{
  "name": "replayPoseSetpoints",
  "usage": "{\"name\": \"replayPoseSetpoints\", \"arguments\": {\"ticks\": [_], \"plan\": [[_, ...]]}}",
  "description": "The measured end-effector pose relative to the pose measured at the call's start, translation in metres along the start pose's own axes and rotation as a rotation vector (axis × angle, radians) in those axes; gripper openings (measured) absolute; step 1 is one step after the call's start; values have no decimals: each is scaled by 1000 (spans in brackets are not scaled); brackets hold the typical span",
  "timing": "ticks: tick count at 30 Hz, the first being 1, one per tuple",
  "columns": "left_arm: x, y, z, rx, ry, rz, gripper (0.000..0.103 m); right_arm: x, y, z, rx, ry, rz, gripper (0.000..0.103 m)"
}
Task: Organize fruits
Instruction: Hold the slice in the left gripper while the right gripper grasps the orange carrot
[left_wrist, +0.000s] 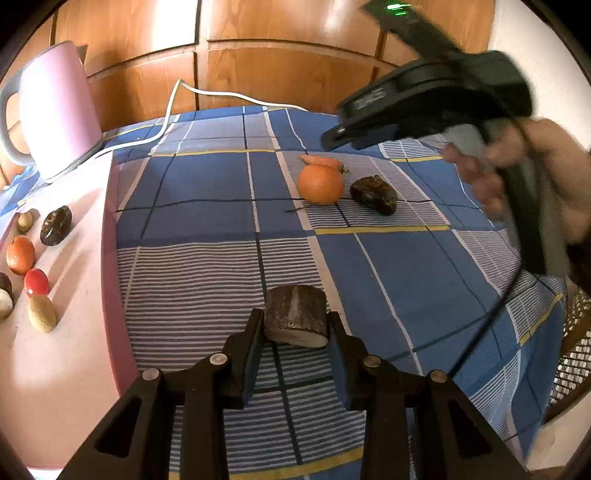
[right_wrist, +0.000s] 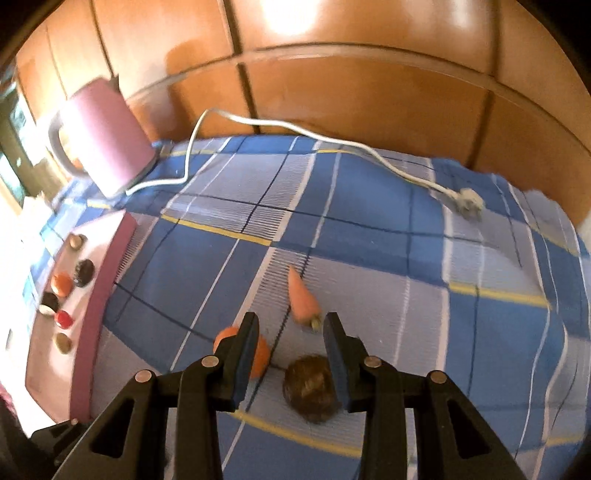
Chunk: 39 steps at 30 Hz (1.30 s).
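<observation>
Left wrist view: the left tongs (left_wrist: 295, 325) are clamped on a brown chunk (left_wrist: 296, 320) above the checked cloth (left_wrist: 207, 266). Beyond them lie an orange (left_wrist: 320, 184) and a dark fruit (left_wrist: 373, 194).

Right wrist view: the right tongs (right_wrist: 291, 326) hang apart, the carrot (right_wrist: 302, 296) just ahead, a brown fruit (right_wrist: 311, 391) between and under the fingers.

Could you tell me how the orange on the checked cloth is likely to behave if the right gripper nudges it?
The orange looks round and smooth, so it would probably roll. The carrot right behind it and the dark fruit beside it might stop it. The soft cloth likely slows rolling.
</observation>
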<state>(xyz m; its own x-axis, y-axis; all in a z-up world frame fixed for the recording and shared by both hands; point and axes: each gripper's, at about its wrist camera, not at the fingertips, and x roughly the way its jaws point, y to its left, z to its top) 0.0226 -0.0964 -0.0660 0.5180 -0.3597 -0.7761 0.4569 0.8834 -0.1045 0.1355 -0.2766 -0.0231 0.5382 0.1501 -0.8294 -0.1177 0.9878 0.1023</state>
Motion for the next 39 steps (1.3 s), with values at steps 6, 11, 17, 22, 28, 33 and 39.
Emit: {"name": "replayPoseSetpoints", "arguments": {"ticks": [6,11,17,22,28,33,39], "plan": [[0,0,0,0,-1,1,34,42,11,17,-103,101,-70,35],[-1,0,0,-2,-1,2,34,49,5,17,-129,119,-114,21],[-1,-1,0,-6,-2,3,34,8,-14,4,-66,16,-152,20],[-1,0,0,-8,-2,5,34,-32,-31,-23,11,-32,-179,19],[-1,0,1,-11,2,6,34,-49,-34,-77,80,10,-186,14],[0,-1,1,-1,5,15,34,-50,-34,-104,123,31,-165,14],[0,-1,1,-6,4,16,34,-50,-43,-109,200,20,-116,15]]}}
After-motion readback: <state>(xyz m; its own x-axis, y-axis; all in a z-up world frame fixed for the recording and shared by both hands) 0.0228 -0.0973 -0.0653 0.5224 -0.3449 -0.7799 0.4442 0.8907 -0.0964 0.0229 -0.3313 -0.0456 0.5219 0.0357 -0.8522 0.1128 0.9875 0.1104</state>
